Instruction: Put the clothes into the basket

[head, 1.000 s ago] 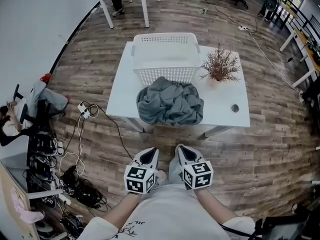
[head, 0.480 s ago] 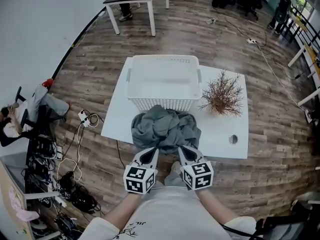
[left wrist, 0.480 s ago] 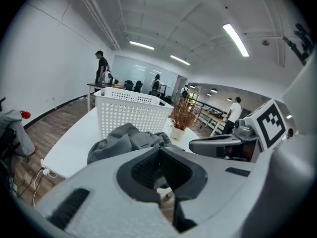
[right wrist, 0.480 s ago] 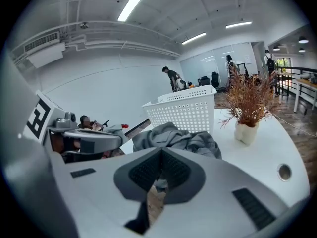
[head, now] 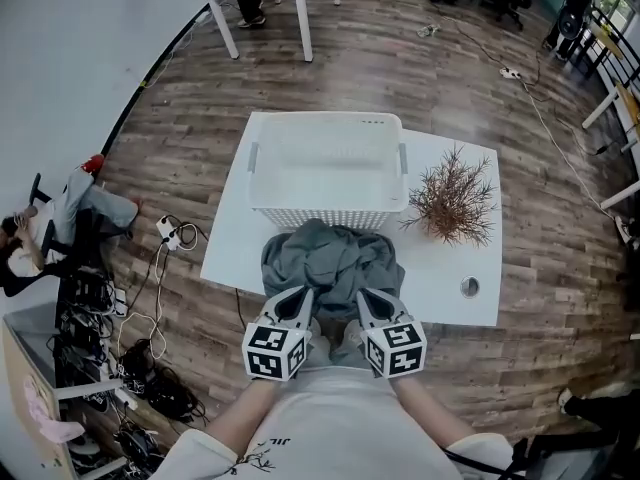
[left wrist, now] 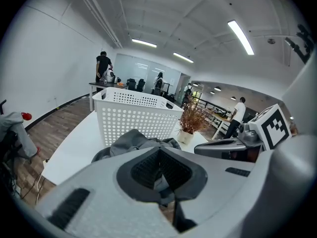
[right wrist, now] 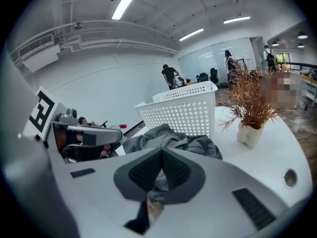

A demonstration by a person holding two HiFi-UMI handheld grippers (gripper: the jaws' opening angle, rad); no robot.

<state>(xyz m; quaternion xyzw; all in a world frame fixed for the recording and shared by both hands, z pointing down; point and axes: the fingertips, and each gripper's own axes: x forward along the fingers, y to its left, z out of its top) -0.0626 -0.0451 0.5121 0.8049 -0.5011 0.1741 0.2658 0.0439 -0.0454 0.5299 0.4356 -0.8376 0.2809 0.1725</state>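
Pressed together at both the left claw (head: pixel 297 295) and the right claw (head: pixel 366 296), with nothing pinched between either pair of jaws. Carried forward side by side over the last second, from well short of the table (head: pixel 232 240) up to its near edge. Now poised at 6 o'clock of the clothes (head: pixel 332 260), tips over or just against the heap's near fringe; cannot tell contact from any view. Means the approach looks about over and the grasp not yet begun: will need both claws spread before biting into the fabric. Straight ahead, one crumpled grey heap of soft cloth, folded over itself, lying on the table and not in the basket (head: pixel 325 215). Sits at 6 o'clock of the basket, right up against its perforated near wall by the look of it. White and empty inside, as far as can be seen. At 3 o'clock of the basket, a dried plant (head: pixel 455 196) in a small pot, apart from the clothes
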